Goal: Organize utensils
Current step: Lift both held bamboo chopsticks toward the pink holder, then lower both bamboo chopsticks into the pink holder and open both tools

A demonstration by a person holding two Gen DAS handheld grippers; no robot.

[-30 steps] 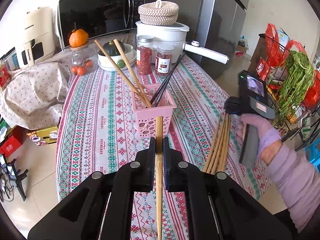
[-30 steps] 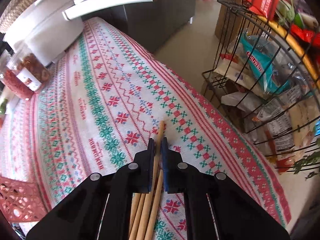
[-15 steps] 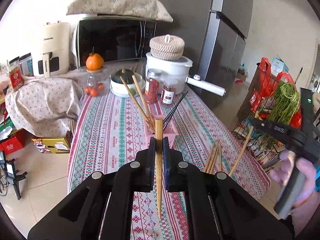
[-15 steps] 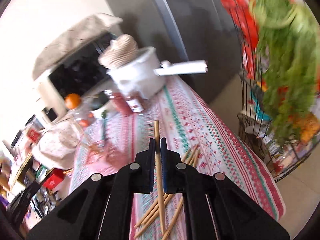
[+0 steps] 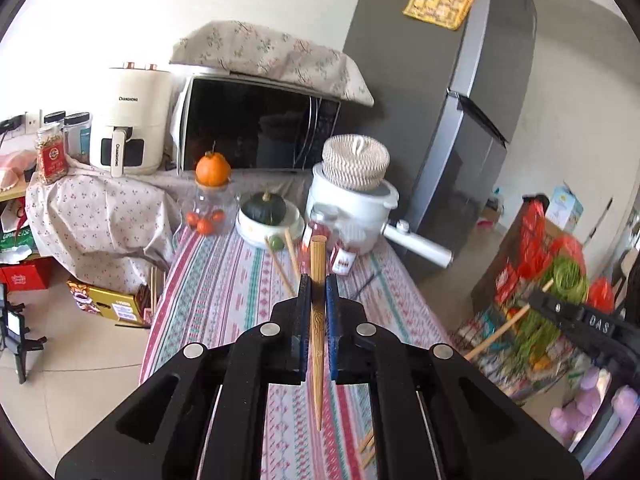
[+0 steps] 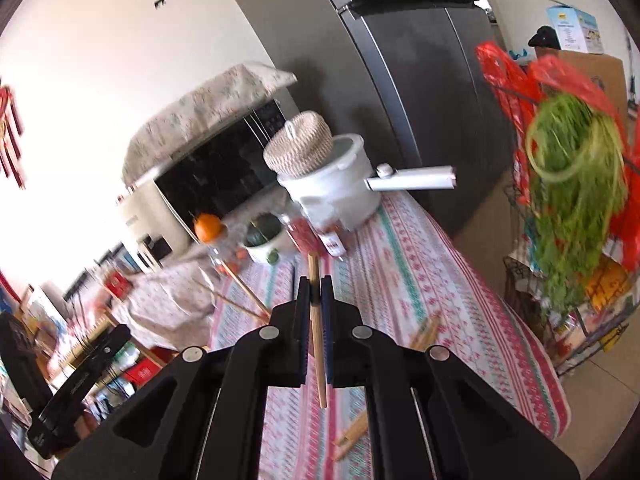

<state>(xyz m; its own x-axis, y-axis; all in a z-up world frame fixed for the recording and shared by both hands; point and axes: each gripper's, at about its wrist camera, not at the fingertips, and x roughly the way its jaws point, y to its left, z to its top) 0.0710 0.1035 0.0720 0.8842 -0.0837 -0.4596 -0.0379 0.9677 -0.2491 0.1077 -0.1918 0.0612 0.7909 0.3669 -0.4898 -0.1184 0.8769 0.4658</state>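
Item 1: left gripper (image 5: pixel 318 294), jaws closed tight on 1 bamboo chopstick (image 5: pixel 318 320), which runs lengthwise between the pads, blunt end poking out ahead, tapered tip trailing back toward the camera; held above the table. Item 2: right gripper (image 6: pixel 315 296), jaws likewise clamped on 1 wooden chopstick (image 6: pixel 317 328), blunt end forward, thin end pointing back and down; the same gripper shows at the right edge of the left wrist view with its chopstick slanting out, carried by a hand in a lilac glove (image 5: pixel 592 400). Item 3: loose chopsticks (image 6: pixel 424 330) lying on the patterned tablecloth (image 6: pixel 400 264) near its right edge, more at the near edge; count uncertain. Item 4: 2 chopsticks (image 5: pixel 286 266) standing tilted just ahead of the left gripper; their container is hidden behind the fingers. Item 5: table back row, white pot (image 5: pixel 352 208) with long handle and woven lid, red-filled jars (image 5: pixel 340 256), bowl with dark green squash (image 5: pixel 268 210), glass jar topped by an orange (image 5: pixel 213 168). Item 6: microwave (image 5: pixel 260 136) under a floral cloth, cream air fryer (image 5: pixel 128 120), grey refrigerator (image 5: pixel 440 100). Item 7: wire rack with greens (image 6: pixel 572 208) and red bags, right of table.
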